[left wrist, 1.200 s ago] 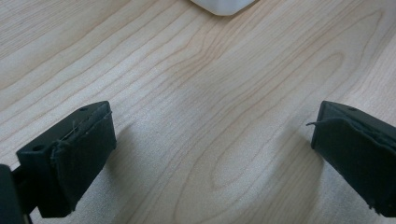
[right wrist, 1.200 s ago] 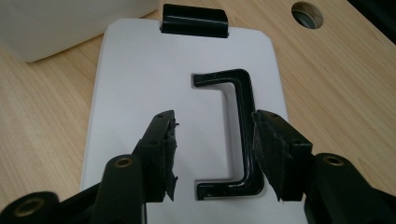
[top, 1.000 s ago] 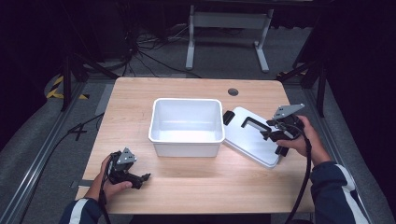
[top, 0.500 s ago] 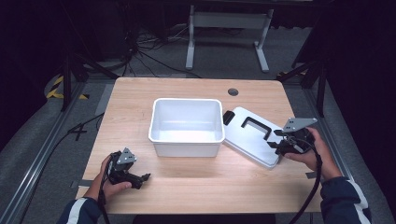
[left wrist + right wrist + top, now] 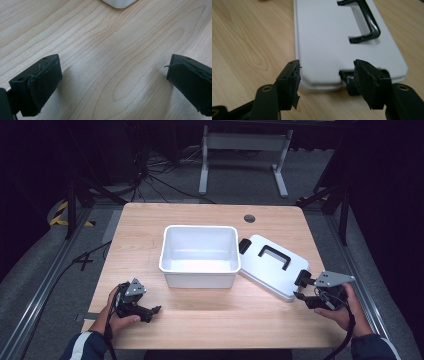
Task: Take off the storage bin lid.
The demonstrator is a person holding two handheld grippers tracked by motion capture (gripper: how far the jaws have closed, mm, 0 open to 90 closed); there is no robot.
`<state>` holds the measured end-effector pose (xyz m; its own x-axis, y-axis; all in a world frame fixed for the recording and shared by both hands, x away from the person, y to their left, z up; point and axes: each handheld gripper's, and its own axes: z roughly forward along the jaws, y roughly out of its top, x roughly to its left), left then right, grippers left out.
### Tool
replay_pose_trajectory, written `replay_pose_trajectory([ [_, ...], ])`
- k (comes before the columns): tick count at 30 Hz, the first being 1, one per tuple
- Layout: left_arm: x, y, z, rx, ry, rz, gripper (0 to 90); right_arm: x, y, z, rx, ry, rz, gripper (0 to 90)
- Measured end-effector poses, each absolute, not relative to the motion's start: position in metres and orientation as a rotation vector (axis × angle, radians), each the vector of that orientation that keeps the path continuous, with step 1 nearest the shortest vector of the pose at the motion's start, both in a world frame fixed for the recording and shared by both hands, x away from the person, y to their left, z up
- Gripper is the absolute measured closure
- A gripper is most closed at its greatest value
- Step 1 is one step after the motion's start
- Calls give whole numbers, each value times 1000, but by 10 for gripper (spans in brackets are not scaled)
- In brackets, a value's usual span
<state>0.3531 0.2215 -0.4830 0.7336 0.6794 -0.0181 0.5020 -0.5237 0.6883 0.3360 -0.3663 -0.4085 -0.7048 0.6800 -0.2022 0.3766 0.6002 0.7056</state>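
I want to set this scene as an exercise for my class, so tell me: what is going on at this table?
A person sits at a wooden table with a gripper in each hand. A white tub stands open in the middle, and its lid lies flat beside it, handle up. The right gripper is at the lid's near end, jaws open and just widened, with nothing clamped. The left gripper rests open on the table, holding nothing.

On my table [image 5: 150,220]: one white tub [image 5: 199,255]; one white lid [image 5: 272,266], bearing one black handle [image 5: 274,256]. In my hands: two grippers, my left gripper [image 5: 150,310] and my right gripper [image 5: 301,288].
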Motion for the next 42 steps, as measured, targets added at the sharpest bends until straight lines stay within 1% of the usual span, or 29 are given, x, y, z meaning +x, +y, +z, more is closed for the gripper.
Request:
replay_pose_trajectory([
  [1, 353, 221, -483, 2239, 888, 331, 2, 329, -373, -422, 904, 2358, 884, 363],
  [3, 353, 221, -483, 2235, 890, 333, 2, 325, -378, -432, 951, 2350, 899, 345],
  [4, 353, 221, -483, 2235, 890, 333, 2, 325, -378, -432, 951, 2350, 899, 345],
  [7, 353, 221, -483, 2235, 892, 334, 2, 320, -388, -450, 1027, 2330, 927, 312],
  [11, 353, 221, -482, 2244, 895, 334, 2, 319, -391, -461, 1086, 2323, 949, 282],
  [13, 353, 221, -483, 2241, 891, 337, 2, 319, -395, -467, 1126, 2292, 1014, 267],
  [17, 352, 220, -483, 2235, 903, 317, 3, 319, -395, -467, 1128, 2290, 1006, 261],
  [20, 352, 220, -483, 2237, 900, 334, 4, 318, -394, -467, 1135, 2287, 1005, 259],
  [34, 353, 220, -483, 2244, 883, 331, 4, 318, -394, -467, 1142, 2282, 1002, 256],
  [42, 353, 220, -483, 2243, 883, 331, 4, 318, -394, -468, 1156, 2273, 992, 227],
])
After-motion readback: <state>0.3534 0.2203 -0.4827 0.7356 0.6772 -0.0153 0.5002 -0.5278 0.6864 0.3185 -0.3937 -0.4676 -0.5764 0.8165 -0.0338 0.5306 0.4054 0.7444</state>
